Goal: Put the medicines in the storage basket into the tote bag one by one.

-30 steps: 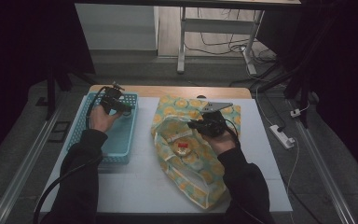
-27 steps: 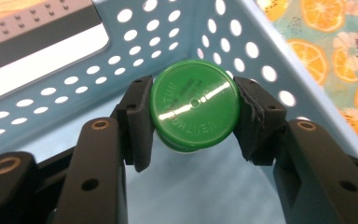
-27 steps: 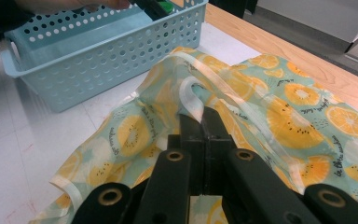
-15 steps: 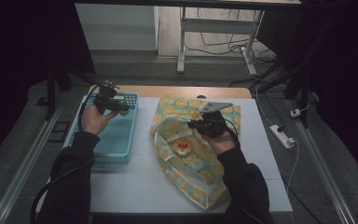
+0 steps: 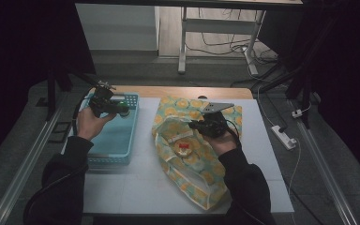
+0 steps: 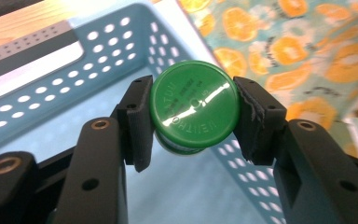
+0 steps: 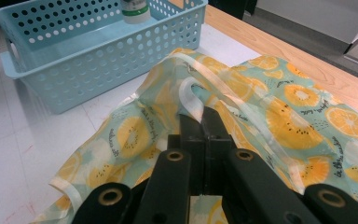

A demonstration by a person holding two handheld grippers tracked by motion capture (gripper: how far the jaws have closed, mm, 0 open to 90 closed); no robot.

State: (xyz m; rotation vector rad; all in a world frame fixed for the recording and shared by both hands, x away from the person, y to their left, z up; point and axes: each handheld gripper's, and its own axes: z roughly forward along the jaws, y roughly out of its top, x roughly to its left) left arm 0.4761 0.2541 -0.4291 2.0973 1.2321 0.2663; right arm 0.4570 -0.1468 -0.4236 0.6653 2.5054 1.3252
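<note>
Green-capped bottle (image 6: 194,107) higher, upright above basket (image 6: 98,51)

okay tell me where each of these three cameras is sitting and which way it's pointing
High view: above the person's side, facing forward and down on the table; both forearms, left gripper, right gripper.
Left gripper view: on the left gripper, along its jaws clamping a green-capped bottle over the blue basket.
Right gripper view: on the right gripper, pinching the fruit-print bag.
All share basket and bag.
</note>
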